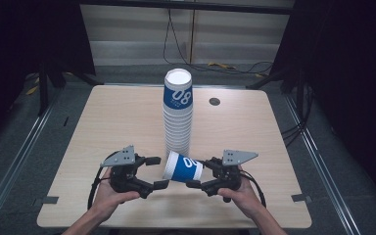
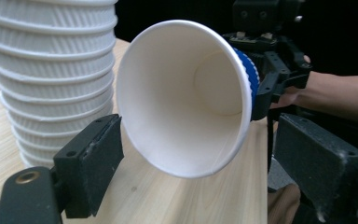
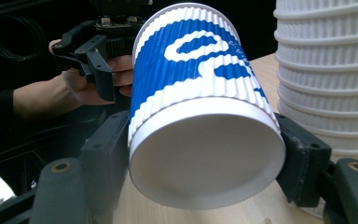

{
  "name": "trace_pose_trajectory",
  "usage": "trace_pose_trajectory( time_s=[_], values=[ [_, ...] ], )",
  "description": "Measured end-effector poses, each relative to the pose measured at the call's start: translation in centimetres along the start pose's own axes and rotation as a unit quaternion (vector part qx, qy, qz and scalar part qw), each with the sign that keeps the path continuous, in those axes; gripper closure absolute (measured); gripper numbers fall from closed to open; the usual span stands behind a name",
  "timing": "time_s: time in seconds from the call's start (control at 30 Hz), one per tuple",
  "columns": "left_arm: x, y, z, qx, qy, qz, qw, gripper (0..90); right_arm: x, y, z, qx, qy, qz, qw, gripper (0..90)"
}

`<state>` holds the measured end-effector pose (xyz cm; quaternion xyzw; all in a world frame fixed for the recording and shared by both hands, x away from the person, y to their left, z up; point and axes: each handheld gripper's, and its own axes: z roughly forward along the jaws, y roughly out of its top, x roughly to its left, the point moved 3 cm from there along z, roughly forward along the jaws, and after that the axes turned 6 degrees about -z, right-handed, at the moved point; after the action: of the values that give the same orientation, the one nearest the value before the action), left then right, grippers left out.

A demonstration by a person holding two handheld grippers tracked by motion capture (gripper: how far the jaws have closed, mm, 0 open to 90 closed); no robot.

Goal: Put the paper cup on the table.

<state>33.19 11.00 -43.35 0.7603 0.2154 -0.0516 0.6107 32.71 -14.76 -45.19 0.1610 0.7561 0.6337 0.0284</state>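
A blue-and-white ribbed paper cup (image 1: 182,167) lies on its side just above the table, mouth toward the left. My right gripper (image 1: 200,173) is shut on its base end; in the right gripper view both pads (image 3: 106,154) press the cup (image 3: 200,84) from either side. My left gripper (image 1: 156,172) stands open at the cup's mouth. In the left gripper view the white rim (image 2: 186,93) sits between the spread jaws of that gripper (image 2: 200,163), near the left pad (image 2: 95,149) and clear of the right one. The right gripper (image 2: 272,70) shows behind the cup.
A tall stack of the same cups (image 1: 177,117) stands just behind the held cup, close to both grippers (image 2: 51,70) (image 3: 326,70). The wooden table (image 1: 117,122) has a round cable hole (image 1: 214,101) at the back right. Dark floor and cables surround it.
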Motion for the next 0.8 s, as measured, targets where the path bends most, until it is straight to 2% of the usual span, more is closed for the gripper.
trace_pose_trajectory(
  time_s=[0.17,0.37,0.47,0.67,0.8],
  values=[
    [-0.1,0.0,0.3,0.003,-0.008,-0.003,1.0,15.5,0.3,0.0,0.2,0.001,0.009,-0.007,0.9999,28.7],
    [0.0,0.0,0.5,0.005,-0.001,-0.003,1.0,15.5,0.5,-0.2,0.6,0.012,0.022,-0.013,0.9996,28.9],
    [0.1,0.0,0.6,0.003,-0.006,-0.002,1.0,15.1,0.7,-0.3,0.9,0.013,0.029,-0.015,0.9994,28.9],
    [0.2,-0.1,0.8,0.007,0.0,-0.004,1.0,6.5,0.9,-0.2,1.2,0.008,0.037,-0.017,0.9991,29.0],
    [0.0,-0.1,1.0,0.007,-0.012,-0.001,0.9999,10.6,0.9,-0.2,1.3,0.006,0.037,-0.018,0.9991,29.0]
  ],
)
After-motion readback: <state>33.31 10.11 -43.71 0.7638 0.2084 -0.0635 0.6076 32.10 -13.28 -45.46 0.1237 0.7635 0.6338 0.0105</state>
